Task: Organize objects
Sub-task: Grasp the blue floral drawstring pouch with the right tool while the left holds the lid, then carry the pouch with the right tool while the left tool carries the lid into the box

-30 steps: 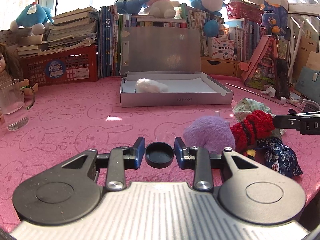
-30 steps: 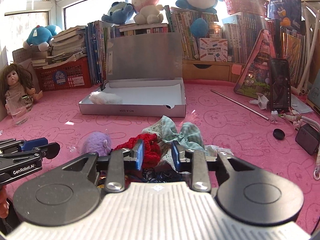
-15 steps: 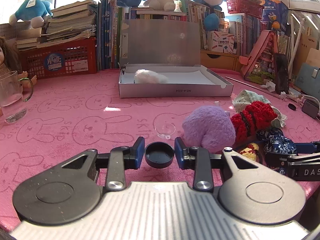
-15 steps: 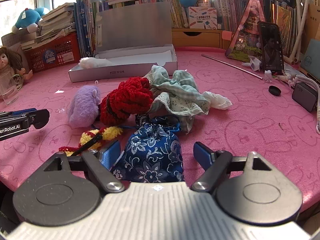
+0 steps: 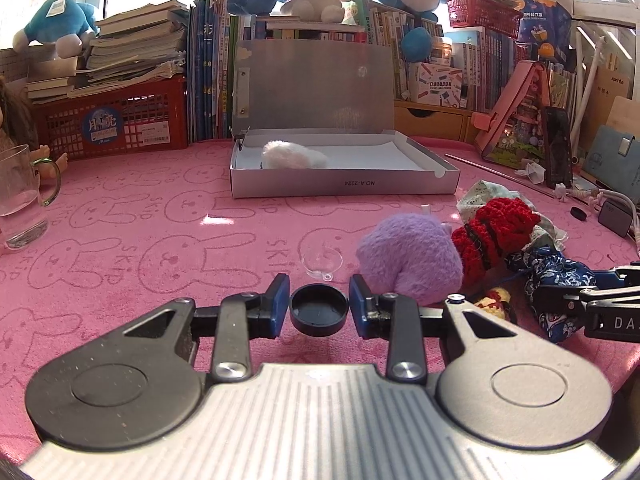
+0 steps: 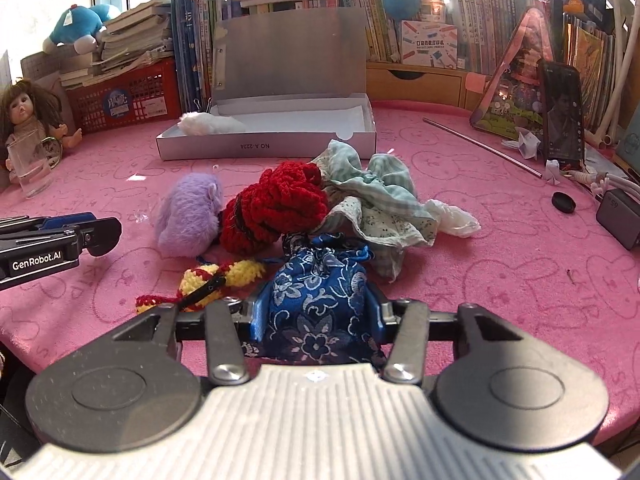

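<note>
The left gripper (image 5: pixel 319 312) holds a small black cap (image 5: pixel 319 315), fingers nearly closed on it; a loose pinch could let it slip onto the counter (image 5: pixel 140 240). To the right, the right gripper (image 6: pixel 316 316) has its fingers pressed against the blue floral pouch (image 6: pixel 318 300), which lies between them; its soft, bulging cloth may squeeze out. The open box (image 6: pixel 264 146) waits behind.
</note>
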The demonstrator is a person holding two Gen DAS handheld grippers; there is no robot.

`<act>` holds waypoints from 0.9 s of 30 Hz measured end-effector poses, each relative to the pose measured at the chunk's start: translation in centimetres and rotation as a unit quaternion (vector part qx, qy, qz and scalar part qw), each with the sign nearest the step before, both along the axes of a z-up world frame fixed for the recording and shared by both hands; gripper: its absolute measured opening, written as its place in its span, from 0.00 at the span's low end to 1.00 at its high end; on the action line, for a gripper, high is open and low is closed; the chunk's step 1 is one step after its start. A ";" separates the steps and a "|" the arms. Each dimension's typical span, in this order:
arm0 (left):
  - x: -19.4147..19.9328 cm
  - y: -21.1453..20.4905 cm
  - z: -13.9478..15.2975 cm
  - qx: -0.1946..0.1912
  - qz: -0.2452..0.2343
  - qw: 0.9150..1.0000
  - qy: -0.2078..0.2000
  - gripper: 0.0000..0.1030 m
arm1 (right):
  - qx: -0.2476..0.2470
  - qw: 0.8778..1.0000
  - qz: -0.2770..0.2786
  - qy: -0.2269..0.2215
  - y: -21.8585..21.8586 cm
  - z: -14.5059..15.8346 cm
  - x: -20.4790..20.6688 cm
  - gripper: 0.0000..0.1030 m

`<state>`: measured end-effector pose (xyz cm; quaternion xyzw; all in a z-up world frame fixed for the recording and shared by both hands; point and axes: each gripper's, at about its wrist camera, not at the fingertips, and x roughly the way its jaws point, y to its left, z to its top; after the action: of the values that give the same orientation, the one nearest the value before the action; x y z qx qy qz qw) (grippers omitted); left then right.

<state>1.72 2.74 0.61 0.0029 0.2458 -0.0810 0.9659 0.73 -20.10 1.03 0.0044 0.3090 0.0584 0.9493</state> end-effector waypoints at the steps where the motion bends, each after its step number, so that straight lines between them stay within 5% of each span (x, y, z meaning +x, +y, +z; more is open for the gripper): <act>1: 0.0 0.0 0.1 0.000 0.000 1.000 -0.001 0.37 | 0.001 1.000 0.000 -0.004 -0.1 0.3 -0.1 0.49; 14: 0.6 -0.1 1.7 -0.004 -0.006 1.000 -0.020 0.37 | 0.017 0.997 -0.001 -0.080 -0.9 4.8 0.3 0.49; 27: 2.3 -0.7 4.0 0.003 -0.022 0.999 -0.046 0.37 | 0.046 0.995 -0.009 -0.088 -1.8 6.1 3.0 0.49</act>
<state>4.02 2.08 4.62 0.0145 0.2016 -0.1010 0.9741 3.75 -21.93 7.11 0.0460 0.2208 0.0640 0.9721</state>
